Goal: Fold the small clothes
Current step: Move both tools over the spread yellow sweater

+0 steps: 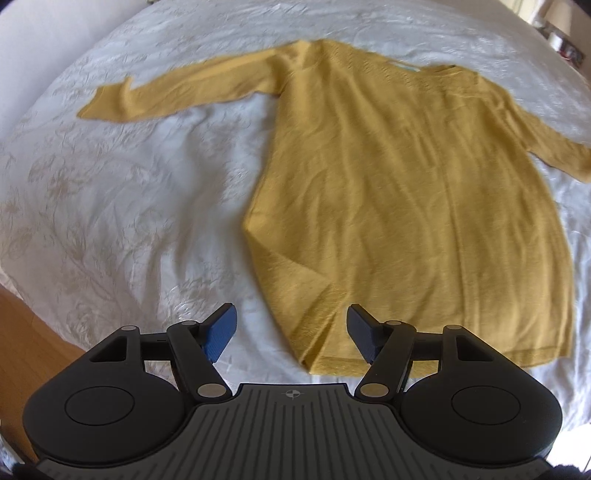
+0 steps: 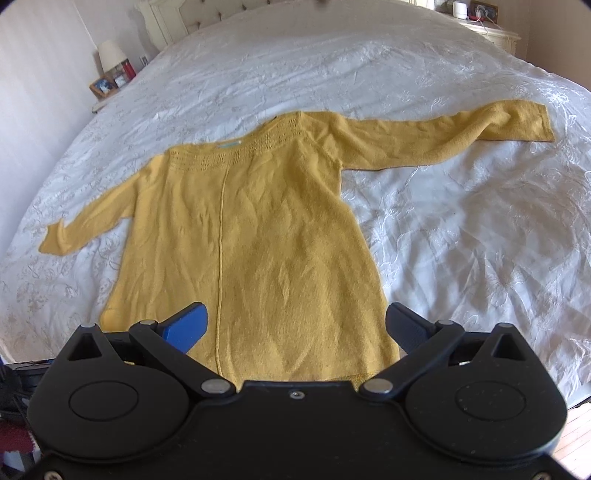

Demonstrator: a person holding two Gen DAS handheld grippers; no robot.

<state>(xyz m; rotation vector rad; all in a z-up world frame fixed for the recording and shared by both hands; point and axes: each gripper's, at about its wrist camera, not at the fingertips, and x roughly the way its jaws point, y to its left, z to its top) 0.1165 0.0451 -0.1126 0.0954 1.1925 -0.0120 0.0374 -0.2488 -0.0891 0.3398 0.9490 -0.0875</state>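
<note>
We see a mustard-yellow knit sweater spread flat on a bed covered by a white embroidered bedspread. Its hem lies at the near edge of the bed, its neckline points toward the headboard, and both sleeves are stretched out sideways across the cover. A raised seam runs down the middle of the body, and the fabric shows soft wrinkles.

Our left gripper hovers over the sweater's near left hem corner, which is turned over in a small diagonal fold; its jaws stand wide apart and hold nothing. Our right gripper hangs above the hem toward the right side, jaws likewise spread wide with only cloth showing between them.

A lamp and a picture frame stand on a nightstand beside the bed's far left corner.
</note>
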